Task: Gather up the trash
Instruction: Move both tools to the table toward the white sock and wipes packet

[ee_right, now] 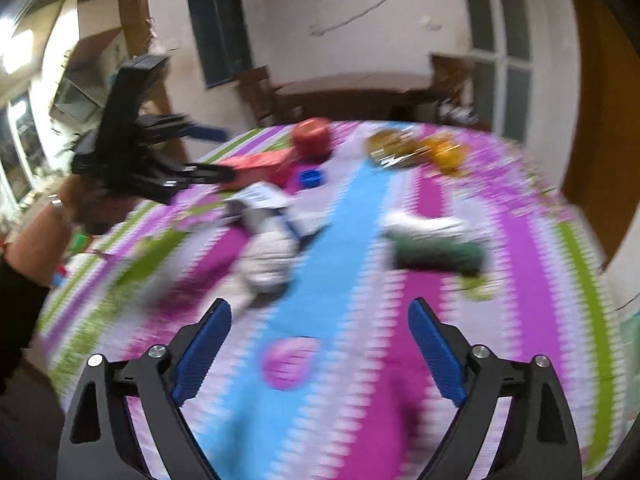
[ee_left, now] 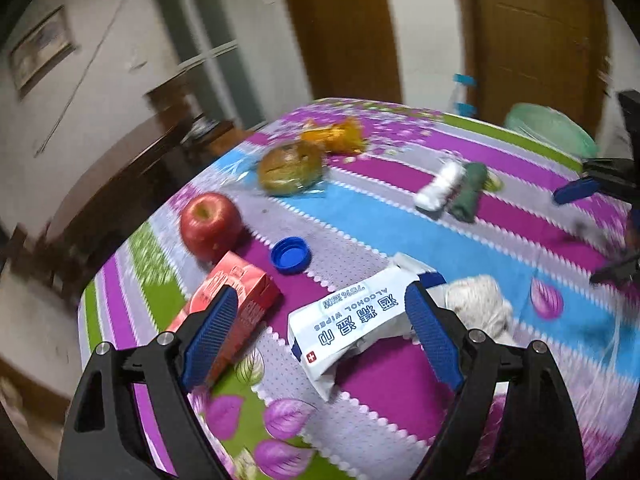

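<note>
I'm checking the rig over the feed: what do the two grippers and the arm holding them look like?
Both the left gripper and right gripper have glossy black angular frames with silver round pivot screws and blue fingers with a fine grid texture. From the right wrist view, the left hand wears a thin wristband, and a black sleeve covers the arm further back. No cables show.

Left gripper (ee_left: 320, 320) fingers wide apart above alcohol wipes packet (ee_left: 352, 316), red carton (ee_left: 236, 304), apple (ee_left: 210, 226)

Apple (ee_left: 210, 226) behind carton (ee_left: 236, 304), cap (ee_left: 291, 254) right of both.
</note>
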Motion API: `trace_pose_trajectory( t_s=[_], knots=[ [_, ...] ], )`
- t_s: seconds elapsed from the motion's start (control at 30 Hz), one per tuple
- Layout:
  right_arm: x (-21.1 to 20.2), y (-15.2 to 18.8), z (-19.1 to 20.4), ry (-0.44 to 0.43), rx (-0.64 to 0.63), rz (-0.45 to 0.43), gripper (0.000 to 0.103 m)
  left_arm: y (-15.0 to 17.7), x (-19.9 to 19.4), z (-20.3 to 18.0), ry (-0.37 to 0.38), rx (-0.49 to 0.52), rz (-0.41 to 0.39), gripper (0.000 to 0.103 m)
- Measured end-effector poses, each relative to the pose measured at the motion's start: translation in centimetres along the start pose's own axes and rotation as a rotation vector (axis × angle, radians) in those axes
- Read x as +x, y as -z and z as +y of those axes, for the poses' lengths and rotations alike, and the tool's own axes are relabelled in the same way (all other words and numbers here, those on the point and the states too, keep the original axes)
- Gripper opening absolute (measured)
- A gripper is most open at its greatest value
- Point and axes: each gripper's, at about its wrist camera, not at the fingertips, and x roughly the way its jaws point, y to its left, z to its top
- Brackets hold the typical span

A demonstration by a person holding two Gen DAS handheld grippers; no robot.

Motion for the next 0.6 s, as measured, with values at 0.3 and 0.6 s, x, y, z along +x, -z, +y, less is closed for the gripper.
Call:
trace_pose_trajectory(
  t_s=[0.3, 0.6],
  knots=[
    [7.0, -1.7, 4.8, -0.043, 0.139, 0.113, 0.091, 1.1, 4.8, -3.5, 0.13, 0.287, 0.096, 0.082],
    [8.8, -1.3, 4.4, 0.056, 0.154, 0.118, 0.042, 2.1, 5.9, -2.3, 0.073, 0.273, 0.057, 0.051]
  ],
)
